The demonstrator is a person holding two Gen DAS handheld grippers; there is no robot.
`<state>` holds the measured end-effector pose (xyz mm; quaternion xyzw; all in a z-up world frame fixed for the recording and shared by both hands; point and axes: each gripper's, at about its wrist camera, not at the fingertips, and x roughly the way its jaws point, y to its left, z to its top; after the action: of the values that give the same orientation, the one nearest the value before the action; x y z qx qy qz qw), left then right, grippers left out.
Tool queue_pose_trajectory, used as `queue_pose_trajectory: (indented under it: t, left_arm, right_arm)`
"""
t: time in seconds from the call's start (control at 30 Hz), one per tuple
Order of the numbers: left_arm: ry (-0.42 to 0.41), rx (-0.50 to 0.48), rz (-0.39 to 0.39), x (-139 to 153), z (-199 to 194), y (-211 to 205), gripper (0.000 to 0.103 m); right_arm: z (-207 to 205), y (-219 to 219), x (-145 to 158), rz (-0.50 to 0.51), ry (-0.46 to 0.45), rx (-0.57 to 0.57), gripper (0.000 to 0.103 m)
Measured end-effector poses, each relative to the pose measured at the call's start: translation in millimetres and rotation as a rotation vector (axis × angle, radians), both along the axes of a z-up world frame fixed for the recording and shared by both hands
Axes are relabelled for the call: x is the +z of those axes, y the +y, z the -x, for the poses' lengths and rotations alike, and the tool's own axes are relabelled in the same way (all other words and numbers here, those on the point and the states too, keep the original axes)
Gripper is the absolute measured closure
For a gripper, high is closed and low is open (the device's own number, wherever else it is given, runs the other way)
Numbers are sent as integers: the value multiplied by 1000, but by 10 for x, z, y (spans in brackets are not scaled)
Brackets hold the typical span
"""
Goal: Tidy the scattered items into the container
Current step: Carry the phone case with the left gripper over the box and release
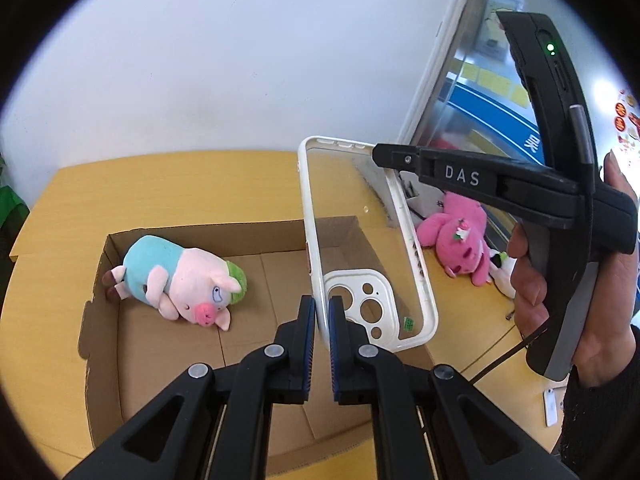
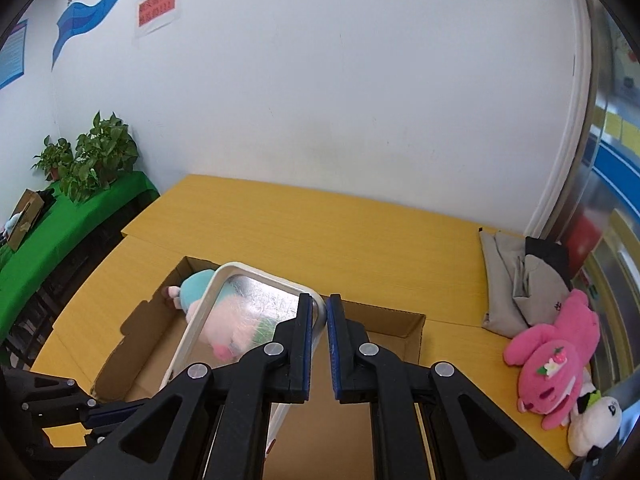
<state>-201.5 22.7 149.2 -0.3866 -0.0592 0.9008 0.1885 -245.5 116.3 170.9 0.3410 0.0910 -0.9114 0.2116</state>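
Phone case (image 1: 362, 248), clear-backed with a white rim, is held in the air above the open cardboard box (image 1: 100, 280), pinched from two ends. The left gripper (image 1: 322, 312) is clamped on the rim at the camera-cutout end, and the right gripper (image 2: 319, 312) is clamped on the rim at the opposite end; in the left wrist view its black fingers (image 1: 404, 158) reach in from the right to the case's far corner. A plush pig (image 1: 180, 280) in a blue shirt lies on its side inside the box, toward its far left corner, and shows blurred through the case in the right wrist view. On the yellow table (image 2: 320, 232), to the right of the box and outside it, lie a pink plush (image 2: 552, 356), a small white plush (image 2: 592, 424) touching it, and a grey fabric bundle (image 2: 516, 280) behind them.
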Motion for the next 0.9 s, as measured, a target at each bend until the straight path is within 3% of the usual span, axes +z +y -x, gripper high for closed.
queue_pose_trajectory:
  t: [0.3, 0.43, 0.57, 0.9]
  left_arm:
    - [-175, 12, 32, -811, 739, 67, 97]
    - [-274, 28, 31, -1279, 996, 57, 97]
    - [-326, 30, 54, -1564, 1109, 82, 98]
    - [-412, 77, 90, -1970, 1248, 40, 98]
  right_arm:
    - [837, -131, -904, -40, -155, 2, 96]
    - [1013, -220, -1310, -89, -194, 0, 96]
    - [1181, -230, -1732, -98, -251, -19, 96]
    - [1318, -295, -2183, -111, -287, -12, 96]
